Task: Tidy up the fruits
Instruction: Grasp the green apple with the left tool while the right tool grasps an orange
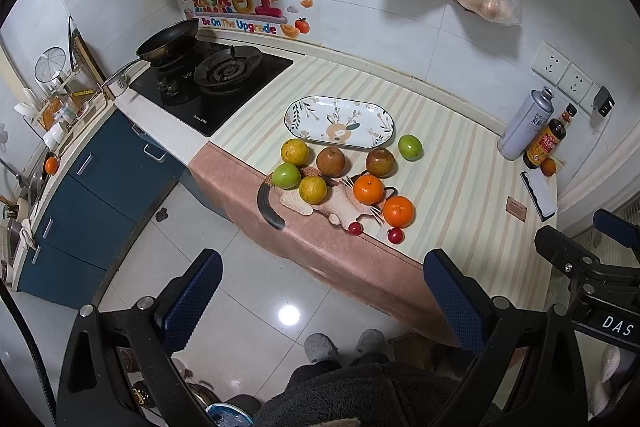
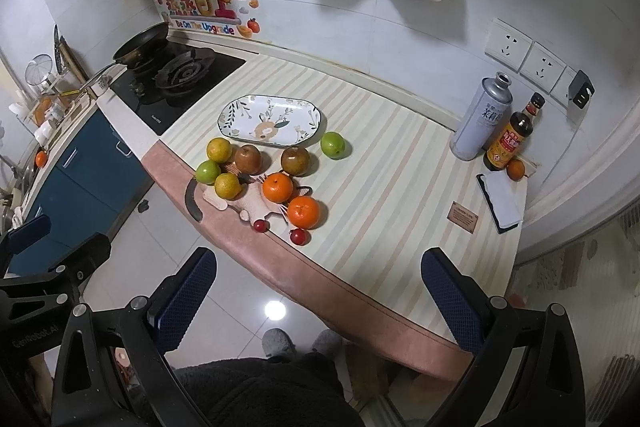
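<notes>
**Nothing plated yet: every fruit off the dish**

Oval floral plate (image 1: 340, 123) bare, set on the striped counter cloth (image 1: 448, 155) behind the fruit cluster. No fruit on it in either view.

Loose on the cloth just in front of the plate: two yellow-green citrus (image 1: 295, 151) (image 1: 313, 190), two green apples (image 1: 286, 175) (image 1: 410, 147), two brown round fruits (image 1: 331, 161) (image 1: 380, 162), possibly russet pears, hard to tell at this range. Nearer the counter edge, two oranges (image 1: 367, 189) (image 1: 398, 211) and two small red fruits (image 1: 355, 228) (image 1: 395, 235), likely cherries or cherry tomatoes. Several resting partly on a cat-shaped mat (image 1: 340, 205). One green apple apart from the rest, at the plate's right end.

Left gripper (image 1: 320, 299) spread wide, holding nothing, held back from the counter over the tiled floor. Right gripper (image 2: 320, 297) likewise spread and empty, also short of the counter edge, well apart from any fruit.

By all signs, task at its very start: ten pieces left to move, none done. Probable destination the plate, though limited room there for all ten; some stacking or tight packing likely needed. Round fruit prone to rolling on release, the small red ones especially close to the edge.

A further small orange (image 2: 515, 169) beside the sauce bottle (image 2: 510, 141) and the metal can (image 2: 478, 123) at the far right, perhaps outside the set.
</notes>
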A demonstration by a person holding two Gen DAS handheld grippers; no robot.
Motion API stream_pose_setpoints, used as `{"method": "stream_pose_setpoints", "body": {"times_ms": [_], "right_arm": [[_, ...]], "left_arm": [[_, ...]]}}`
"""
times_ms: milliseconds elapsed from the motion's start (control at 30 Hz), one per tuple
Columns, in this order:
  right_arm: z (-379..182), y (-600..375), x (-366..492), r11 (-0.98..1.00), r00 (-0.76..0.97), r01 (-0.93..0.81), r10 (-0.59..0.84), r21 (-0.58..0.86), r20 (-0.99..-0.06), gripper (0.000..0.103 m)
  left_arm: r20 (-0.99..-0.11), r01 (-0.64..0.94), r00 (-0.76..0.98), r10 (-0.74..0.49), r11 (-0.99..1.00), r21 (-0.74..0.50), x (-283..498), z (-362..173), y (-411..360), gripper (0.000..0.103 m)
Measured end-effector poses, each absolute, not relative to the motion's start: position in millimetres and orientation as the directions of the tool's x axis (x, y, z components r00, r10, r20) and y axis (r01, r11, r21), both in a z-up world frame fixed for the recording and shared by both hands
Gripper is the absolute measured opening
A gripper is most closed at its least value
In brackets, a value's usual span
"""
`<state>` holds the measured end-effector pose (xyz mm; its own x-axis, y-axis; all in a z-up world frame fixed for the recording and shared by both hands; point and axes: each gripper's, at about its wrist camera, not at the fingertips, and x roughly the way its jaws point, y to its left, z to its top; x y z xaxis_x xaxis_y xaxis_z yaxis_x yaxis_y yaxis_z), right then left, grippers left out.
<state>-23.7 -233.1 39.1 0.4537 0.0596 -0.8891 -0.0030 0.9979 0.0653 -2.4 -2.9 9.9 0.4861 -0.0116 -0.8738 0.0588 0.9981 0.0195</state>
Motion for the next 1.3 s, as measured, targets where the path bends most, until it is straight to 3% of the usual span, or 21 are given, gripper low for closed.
{"method": "stream_pose_setpoints", "body": {"times_ms": [300, 433, 633, 800, 1000, 1100, 1233, 1300], "right_arm": [[32, -243, -16, 0.996, 0.457, 0.005, 0.081, 0.094, -0.886, 0.103], [16, -252, -2, 0.990, 0.466, 0.016, 0.117, 0.140, -0.877, 0.103], [-40, -253, 34, 0.977, 0.410, 0.010, 0.190, 0.212, -0.892, 0.103], [-111, -243, 73, 0.969, 0.319, 0.036, 0.220, 0.243, -0.922, 0.103], [-197, -235, 112, 0.953, 0.196, 0.148, 0.232, 0.262, -0.953, 0.095], [-235, -232, 128, 0.941, 0.144, 0.226, 0.225, 0.253, -0.964, 0.086], [-272, -225, 148, 0.920, 0.096, 0.307, 0.222, 0.241, -0.970, 0.080], [-288, -221, 158, 0.913, 0.081, 0.337, 0.216, 0.231, -0.973, 0.078]], "left_arm": [[-0.868, 0.058, 0.496, -0.013, 0.998, 0.018, -1, 8, -2, 0.103], [-0.834, -0.009, 0.549, 0.049, 0.999, 0.053, 20, 0, 4, 0.103], [-0.796, -0.150, 0.560, 0.230, 0.973, 0.176, 58, -31, 29, 0.103], [-0.835, -0.205, 0.455, 0.311, 0.948, 0.241, 102, -81, 64, 0.103], [-0.934, -0.136, 0.280, 0.221, 0.972, 0.190, 175, -160, 96, 0.103], [-0.960, -0.100, 0.220, 0.176, 0.983, 0.157, 204, -189, 101, 0.100], [-0.985, -0.038, 0.145, 0.099, 0.995, 0.094, 244, -229, 106, 0.087], [-0.992, -0.006, 0.105, 0.068, 0.998, 0.067, 259, -247, 107, 0.085]]}}
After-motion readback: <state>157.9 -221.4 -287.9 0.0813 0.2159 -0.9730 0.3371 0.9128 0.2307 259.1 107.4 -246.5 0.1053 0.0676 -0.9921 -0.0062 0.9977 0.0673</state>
